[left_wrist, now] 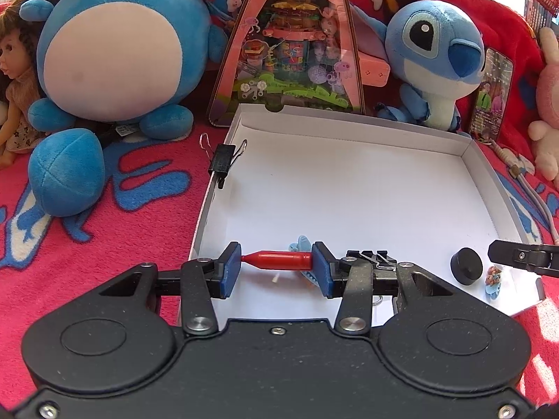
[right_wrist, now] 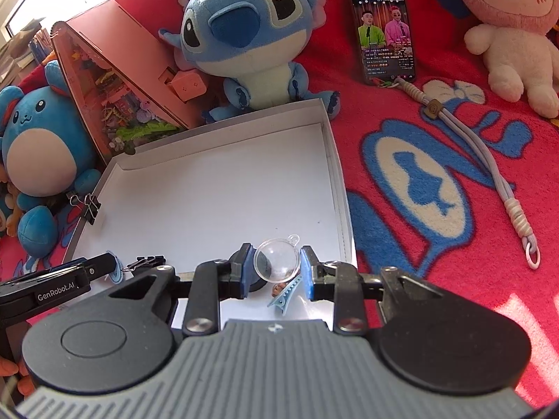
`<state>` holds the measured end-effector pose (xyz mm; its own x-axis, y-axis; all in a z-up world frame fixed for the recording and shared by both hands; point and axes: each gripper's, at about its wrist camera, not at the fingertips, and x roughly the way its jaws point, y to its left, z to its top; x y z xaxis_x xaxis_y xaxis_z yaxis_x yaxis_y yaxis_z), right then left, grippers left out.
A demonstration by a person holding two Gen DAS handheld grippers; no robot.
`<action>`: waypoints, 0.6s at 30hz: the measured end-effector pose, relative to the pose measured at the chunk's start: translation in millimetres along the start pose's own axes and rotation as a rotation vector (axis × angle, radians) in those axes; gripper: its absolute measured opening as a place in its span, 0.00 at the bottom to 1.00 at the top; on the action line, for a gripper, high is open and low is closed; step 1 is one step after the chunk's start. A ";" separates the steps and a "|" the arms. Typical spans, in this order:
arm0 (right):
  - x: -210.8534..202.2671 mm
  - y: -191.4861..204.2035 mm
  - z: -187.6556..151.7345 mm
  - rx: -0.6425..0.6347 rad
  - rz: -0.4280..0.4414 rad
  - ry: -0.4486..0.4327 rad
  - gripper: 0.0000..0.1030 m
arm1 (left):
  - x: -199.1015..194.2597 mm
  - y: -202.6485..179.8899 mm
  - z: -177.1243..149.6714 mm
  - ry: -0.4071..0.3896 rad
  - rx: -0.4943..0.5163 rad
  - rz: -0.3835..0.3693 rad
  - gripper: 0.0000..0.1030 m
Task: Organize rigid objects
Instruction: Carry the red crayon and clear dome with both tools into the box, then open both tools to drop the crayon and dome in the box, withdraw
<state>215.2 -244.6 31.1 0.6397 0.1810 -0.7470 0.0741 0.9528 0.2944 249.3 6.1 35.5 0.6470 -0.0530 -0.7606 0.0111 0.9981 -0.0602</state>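
Left gripper (left_wrist: pixel 276 267) low over the near end of a white shallow box (left_wrist: pixel 349 188), blue pads clamped on a red bullet-shaped piece (left_wrist: pixel 279 259) lying crosswise. Behind it a light-blue hair clip (left_wrist: pixel 299 243); to the right a black binder clip (left_wrist: pixel 370 257), a black round cap (left_wrist: pixel 466 265) and the right gripper's tip (left_wrist: pixel 517 256). Another binder clip (left_wrist: pixel 223 160) clipped on the box's left wall.

Each hand-held gripper, left (left_wrist: pixel 276 269) and right (right_wrist: pixel 276 268), angles downward (blue pads clamped, both loaded).
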 end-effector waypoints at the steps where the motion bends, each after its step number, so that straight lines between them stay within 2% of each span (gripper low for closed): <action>1: 1.0 -0.2 0.5 0.000 -0.003 -0.001 0.33 | 0.0 -0.3 -0.1 -0.001 0.002 -0.002 0.41; 9: 9.2 -0.7 2.3 0.003 -0.011 0.004 0.33 | 1.2 -1.6 -1.3 0.018 -0.002 -0.052 0.41; 18: 15.1 -1.4 0.6 0.017 -0.002 0.021 0.33 | 0.3 -1.7 -0.4 0.014 -0.019 -0.063 0.41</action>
<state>225.2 -243.3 19.8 0.6232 0.1844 -0.7600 0.0885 0.9490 0.3027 249.2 4.3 35.1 0.6346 -0.1167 -0.7640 0.0368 0.9920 -0.1210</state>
